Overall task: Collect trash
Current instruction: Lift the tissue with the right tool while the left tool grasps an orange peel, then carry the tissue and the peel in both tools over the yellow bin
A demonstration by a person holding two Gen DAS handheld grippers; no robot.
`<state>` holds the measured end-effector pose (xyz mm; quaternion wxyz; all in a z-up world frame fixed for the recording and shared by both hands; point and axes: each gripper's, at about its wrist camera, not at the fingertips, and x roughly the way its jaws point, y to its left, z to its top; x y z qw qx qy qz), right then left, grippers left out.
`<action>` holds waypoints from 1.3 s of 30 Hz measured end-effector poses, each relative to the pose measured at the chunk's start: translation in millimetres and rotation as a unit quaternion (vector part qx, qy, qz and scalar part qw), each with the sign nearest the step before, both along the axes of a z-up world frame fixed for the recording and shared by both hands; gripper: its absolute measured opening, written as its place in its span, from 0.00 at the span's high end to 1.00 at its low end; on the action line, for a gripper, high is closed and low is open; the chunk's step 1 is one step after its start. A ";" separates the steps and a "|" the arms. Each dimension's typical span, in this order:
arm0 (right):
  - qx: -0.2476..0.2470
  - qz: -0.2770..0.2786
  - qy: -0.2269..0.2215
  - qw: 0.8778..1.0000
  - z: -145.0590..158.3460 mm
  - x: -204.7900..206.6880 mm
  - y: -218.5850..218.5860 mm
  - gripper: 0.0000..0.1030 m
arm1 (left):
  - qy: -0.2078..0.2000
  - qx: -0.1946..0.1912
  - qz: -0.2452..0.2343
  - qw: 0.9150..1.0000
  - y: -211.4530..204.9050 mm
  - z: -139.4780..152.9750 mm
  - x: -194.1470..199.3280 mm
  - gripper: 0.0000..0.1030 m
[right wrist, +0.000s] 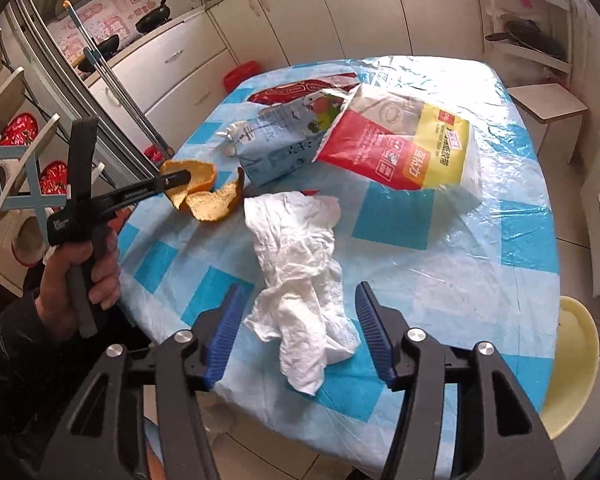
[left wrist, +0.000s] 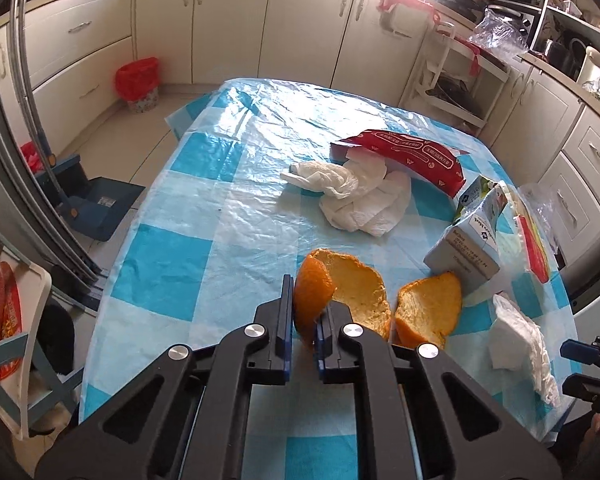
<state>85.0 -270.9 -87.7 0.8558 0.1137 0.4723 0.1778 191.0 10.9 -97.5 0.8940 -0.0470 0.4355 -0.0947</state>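
The left gripper (left wrist: 303, 320) is clenched on the curled edge of an orange peel (left wrist: 342, 292) at the table's (left wrist: 204, 208) 6 o'clock edge. The right gripper (right wrist: 298, 338) is released, its fingers on both sides of a crumpled tissue (right wrist: 300, 264), not pressing it. A second peel piece (left wrist: 428, 306) lies just beside, at 3 o'clock of the first.

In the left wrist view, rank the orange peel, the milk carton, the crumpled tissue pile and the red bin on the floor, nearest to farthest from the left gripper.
1. Orange peel: pinched by the left gripper.
2. Milk carton: on its side, off to the right.
3. Crumpled tissue pile: mid-table, ahead.
4. Red bin: on the floor beyond the table, far left.
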 end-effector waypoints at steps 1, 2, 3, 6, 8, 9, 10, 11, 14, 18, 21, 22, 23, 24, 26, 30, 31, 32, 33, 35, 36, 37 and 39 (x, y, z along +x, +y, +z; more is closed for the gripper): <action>-0.002 0.000 -0.006 1.000 0.2 0.7 3.1 0.37 | 0.000 0.000 0.001 1.000 2.5 0.1 -3.2 0.92; -0.011 -0.001 -0.011 1.000 -0.7 2.8 7.5 0.36 | 0.001 0.000 0.002 1.000 4.4 0.4 -5.2 0.92; -0.022 -0.001 -0.016 1.000 -1.9 4.5 12.0 0.35 | 0.001 0.000 0.002 1.000 6.2 0.9 -8.4 0.92; -0.054 0.000 -0.018 0.998 -8.4 13.6 25.5 0.35 | 0.001 0.004 0.002 1.000 8.6 1.7 -15.9 0.92; -0.065 0.002 -0.017 0.998 -13.2 19.0 31.4 0.42 | 0.005 -0.001 0.002 1.000 11.0 1.9 -20.1 0.92; -0.068 0.005 -0.014 0.998 -15.8 21.2 33.5 0.63 | 0.005 -0.004 0.002 1.000 11.7 3.1 -23.0 0.92; -0.071 0.009 -0.006 0.997 -18.8 23.0 35.4 0.79 | 0.003 -0.004 0.002 1.000 12.4 4.9 -26.5 0.92; -0.072 0.012 -0.002 0.997 -20.7 23.6 36.1 0.81 | -0.001 -0.004 0.000 1.000 12.3 7.6 -30.5 0.92; -0.071 0.015 -0.013 0.997 -14.9 18.6 35.4 0.85 | -0.014 -0.002 -0.009 1.000 11.2 15.6 -42.0 0.92; -0.075 0.007 -0.029 0.997 -5.6 6.4 30.5 0.85 | -0.029 -0.003 -0.023 0.999 7.7 27.4 -59.6 0.92; -0.071 -0.008 -0.040 0.997 1.1 -0.8 20.5 0.85 | -0.042 -0.010 -0.036 0.998 3.4 38.5 -73.4 0.92; -0.069 -0.014 -0.044 0.997 4.1 -3.2 16.4 0.85 | -0.047 -0.012 -0.041 0.998 1.1 42.8 -78.1 0.92; -0.068 -0.020 -0.048 0.996 7.0 -6.2 12.8 0.85 | -0.052 -0.013 -0.046 0.998 -1.4 46.9 -82.9 0.92; -0.067 -0.026 -0.052 0.996 9.8 -8.3 10.1 0.85 | -0.056 -0.015 -0.051 0.997 -4.8 50.6 -86.7 0.92; -0.066 -0.038 -0.057 0.996 13.7 -12.8 2.3 0.85 | -0.063 -0.018 -0.062 0.996 -12.1 57.5 -91.9 0.92; -0.069 -0.060 -0.064 0.994 21.1 -19.1 -11.1 0.85 | -0.073 -0.022 -0.091 0.993 -35.6 69.9 -102.3 0.92; -0.070 -0.066 -0.066 0.993 23.0 -21.2 -15.2 0.85 | -0.075 -0.022 -0.097 0.992 -42.4 72.1 -104.6 0.92; -0.070 -0.072 -0.068 0.993 24.5 -23.2 -20.1 0.85 | -0.077 -0.023 -0.106 0.991 -50.7 74.7 -107.0 0.92; -0.071 -0.078 -0.069 0.992 25.6 -25.5 -24.2 0.85 | -0.078 -0.025 -0.113 0.990 -57.6 76.7 -109.3 0.92; -0.074 -0.092 -0.070 0.991 27.9 -31.3 -34.8 0.85 | -0.082 -0.026 -0.130 0.988 -75.2 81.7 -113.9 0.92; -0.075 -0.098 -0.070 0.990 28.9 -33.4 -39.6 0.85 | -0.085 -0.027 -0.137 0.987 -83.3 83.8 -115.4 0.92; -0.077 -0.104 -0.070 0.989 29.7 -35.8 -44.9 0.85 | -0.086 -0.029 -0.144 0.985 -90.9 86.1 -116.8 0.92; -0.084 -0.118 -0.068 0.987 31.5 -40.8 -56.9 0.85 | -0.090 -0.032 -0.159 0.983 -107.5 90.8 -119.6 0.92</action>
